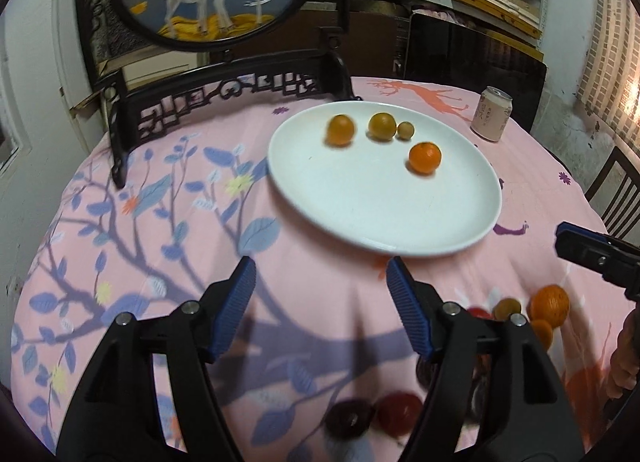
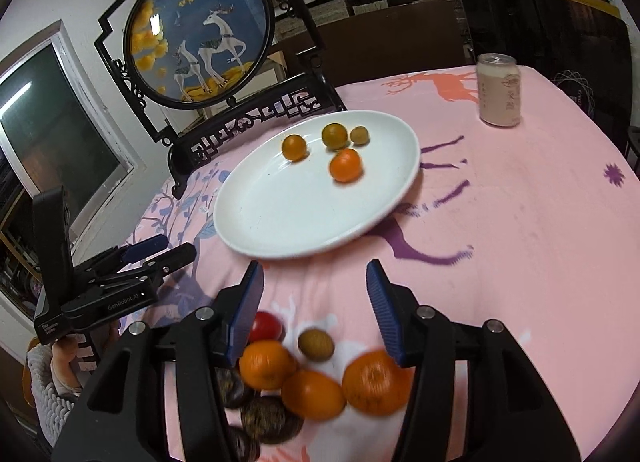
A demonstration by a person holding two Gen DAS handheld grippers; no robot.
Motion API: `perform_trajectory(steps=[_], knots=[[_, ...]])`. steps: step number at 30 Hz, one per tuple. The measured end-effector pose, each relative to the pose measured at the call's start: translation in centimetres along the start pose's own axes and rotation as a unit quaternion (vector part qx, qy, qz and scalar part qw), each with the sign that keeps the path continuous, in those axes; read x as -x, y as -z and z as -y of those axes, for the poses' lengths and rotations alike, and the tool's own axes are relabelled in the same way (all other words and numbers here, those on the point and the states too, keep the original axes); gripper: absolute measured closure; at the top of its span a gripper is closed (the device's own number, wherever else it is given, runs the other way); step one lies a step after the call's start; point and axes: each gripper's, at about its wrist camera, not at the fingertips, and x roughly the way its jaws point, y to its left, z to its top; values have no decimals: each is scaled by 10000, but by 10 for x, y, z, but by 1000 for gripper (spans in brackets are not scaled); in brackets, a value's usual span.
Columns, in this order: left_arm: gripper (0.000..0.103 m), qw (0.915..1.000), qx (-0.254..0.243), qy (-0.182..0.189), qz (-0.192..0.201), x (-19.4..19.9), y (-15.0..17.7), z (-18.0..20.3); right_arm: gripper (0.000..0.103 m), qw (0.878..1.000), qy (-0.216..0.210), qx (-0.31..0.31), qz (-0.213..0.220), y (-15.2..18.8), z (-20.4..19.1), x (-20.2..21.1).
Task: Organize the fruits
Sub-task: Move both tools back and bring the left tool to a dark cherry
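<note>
A white plate (image 1: pixel 360 222) lies on the pink tablecloth and holds several small fruits, among them an orange mandarin (image 1: pixel 425 158) and a small pale longan (image 1: pixel 405 130); the plate also shows in the right wrist view (image 2: pixel 280 222). My left gripper (image 1: pixel 320 294) is open and empty, just short of the plate's near rim. My right gripper (image 2: pixel 316 294) is open and empty above a loose pile of fruit: oranges (image 2: pixel 374 382), a red tomato (image 2: pixel 266 326), a longan (image 2: pixel 316 344) and dark round fruits (image 2: pixel 264 418). Part of that pile shows in the left wrist view (image 1: pixel 550 304).
A pink drink can (image 2: pixel 500 90) stands at the far right of the table. A black carved stand with a round deer picture (image 2: pixel 200 34) stands behind the plate at the table's far edge. A dark chair (image 1: pixel 616 190) is at the right.
</note>
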Motion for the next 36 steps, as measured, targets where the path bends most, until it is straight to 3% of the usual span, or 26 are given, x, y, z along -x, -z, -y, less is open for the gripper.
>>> perform_trajectory(steps=[9,17,24,27,31,34,36], knots=[[24,9998,105,-150,118,35,39,-5,44,9994,106,-283,185,43,10,34],[20,9994,29,-346,-55,46,72,-2,44,9978,158,-604,221,62,24,46],[19,9983,-221,-437,-306,33,77,5,44,9983,200,-531,117,63,22,42],[15,9968,-270,-694,-307,29,75,1,44,9985,207,-499,115,64,21,42],[11,9948,51,-996,-224,32,71,-21,44,9983,209,-536,107,63,22,41],[12,9960,217,-832,-239,34,71,-27,44,9984,205,-516,91,63,21,40],[12,9969,-2,-770,-187,35,72,-17,44,9985,219,-489,70,64,20,39]])
